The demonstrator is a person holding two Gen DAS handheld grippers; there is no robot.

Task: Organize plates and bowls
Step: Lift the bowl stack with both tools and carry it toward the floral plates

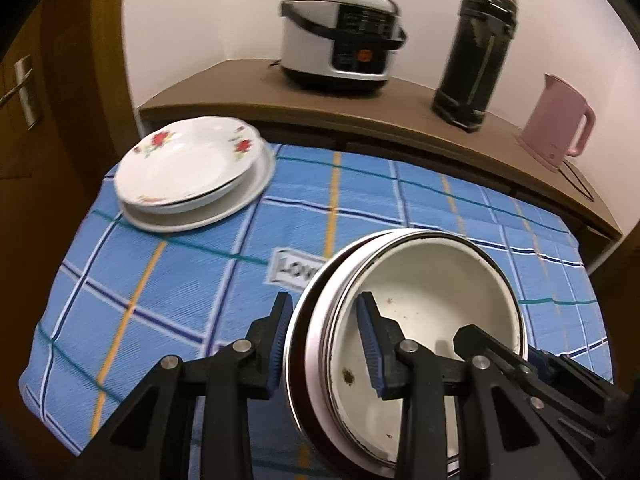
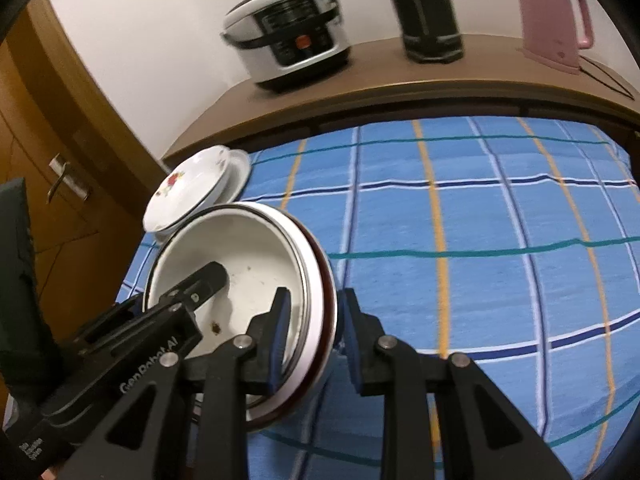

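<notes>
A stack of white enamel bowls (image 1: 432,292) with dark rims is held between both grippers above the blue checked cloth. My left gripper (image 1: 326,344) straddles the stack's left rim, one finger inside and one outside, with small gaps to the rim. My right gripper (image 2: 314,340) straddles the right rim of the same stack (image 2: 244,248) the same way. Each view shows the other gripper's finger inside the top bowl. A stack of white floral plates (image 1: 188,172) sits at the cloth's far left corner; it also shows in the right wrist view (image 2: 192,192).
The blue checked cloth (image 1: 168,292) covers the table. Behind it a brown shelf (image 1: 240,84) carries a rice cooker (image 1: 340,36), a black thermos (image 1: 476,52) and a pink kettle (image 1: 560,120). A wooden door (image 1: 24,92) stands at the left.
</notes>
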